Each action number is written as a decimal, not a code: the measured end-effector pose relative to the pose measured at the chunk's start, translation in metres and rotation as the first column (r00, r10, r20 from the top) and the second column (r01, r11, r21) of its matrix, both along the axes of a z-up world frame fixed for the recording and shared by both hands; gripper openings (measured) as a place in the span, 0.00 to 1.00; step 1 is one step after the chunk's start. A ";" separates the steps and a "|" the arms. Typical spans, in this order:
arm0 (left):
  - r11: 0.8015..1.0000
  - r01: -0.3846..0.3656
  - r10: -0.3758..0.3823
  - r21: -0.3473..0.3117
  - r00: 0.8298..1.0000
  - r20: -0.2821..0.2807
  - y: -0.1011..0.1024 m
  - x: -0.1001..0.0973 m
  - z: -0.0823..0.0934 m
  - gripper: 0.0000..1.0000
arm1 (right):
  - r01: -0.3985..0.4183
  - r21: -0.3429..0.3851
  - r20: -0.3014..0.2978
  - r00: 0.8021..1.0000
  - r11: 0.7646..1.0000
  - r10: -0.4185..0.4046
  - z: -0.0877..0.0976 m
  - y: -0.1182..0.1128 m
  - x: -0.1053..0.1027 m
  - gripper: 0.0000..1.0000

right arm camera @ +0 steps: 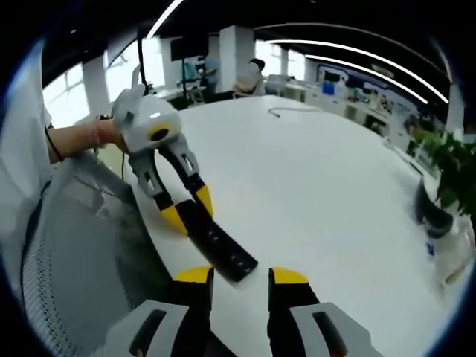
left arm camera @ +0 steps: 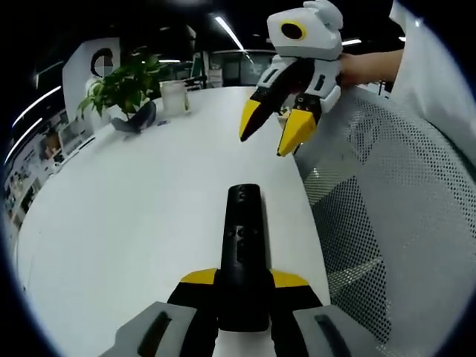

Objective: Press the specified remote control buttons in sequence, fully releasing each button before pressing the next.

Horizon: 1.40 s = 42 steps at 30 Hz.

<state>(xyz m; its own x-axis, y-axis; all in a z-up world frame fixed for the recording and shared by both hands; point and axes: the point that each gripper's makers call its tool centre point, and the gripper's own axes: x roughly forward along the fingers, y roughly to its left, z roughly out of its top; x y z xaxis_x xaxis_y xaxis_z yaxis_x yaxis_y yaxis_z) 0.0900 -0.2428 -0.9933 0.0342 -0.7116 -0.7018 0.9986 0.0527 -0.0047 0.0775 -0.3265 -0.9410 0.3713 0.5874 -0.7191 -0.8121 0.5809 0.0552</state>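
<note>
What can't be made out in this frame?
- Remote control button labels: too small and dark, left gripper view.
- Remote's near end: hidden between the left gripper jaws.
- Plant in right gripper view: cut off by the edge.
- Right gripper contact: none visible.

Left tool (left arm camera: pixel 242 286) grips the remote (left arm camera: pixel 243 249).

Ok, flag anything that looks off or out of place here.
Nothing spilled or damaged. One oddity: the remote is not lying on the table; the left gripper clamps it in the air near the table's edge. The right gripper hovers open, apart from it. The plant stands upright.
</note>
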 end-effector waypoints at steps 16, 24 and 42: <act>0.999 0.038 -0.038 -0.019 0.999 -0.001 0.000 -0.005 0.000 0.24 | -0.226 -0.138 -0.077 0.973 0.964 0.217 -0.025 0.009 0.009 0.14; 0.999 0.042 -0.042 -0.017 0.999 -0.001 0.001 -0.004 0.000 0.24 | -0.328 -0.211 -0.090 0.945 0.921 0.316 -0.034 0.013 0.007 0.09; 0.999 0.034 -0.034 -0.016 0.999 -0.007 0.001 -0.003 0.000 0.24 | -0.351 -0.230 -0.108 0.936 0.908 0.335 -0.039 0.008 0.009 0.00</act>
<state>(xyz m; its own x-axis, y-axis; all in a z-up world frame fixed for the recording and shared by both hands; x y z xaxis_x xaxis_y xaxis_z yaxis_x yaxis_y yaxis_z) 0.0873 -0.2416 -0.9928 0.0047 -0.7236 -0.6902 0.9997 0.0185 -0.0126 0.0869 -0.3184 -0.9802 0.1258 0.4753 -0.8708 -0.9630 0.2693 0.0078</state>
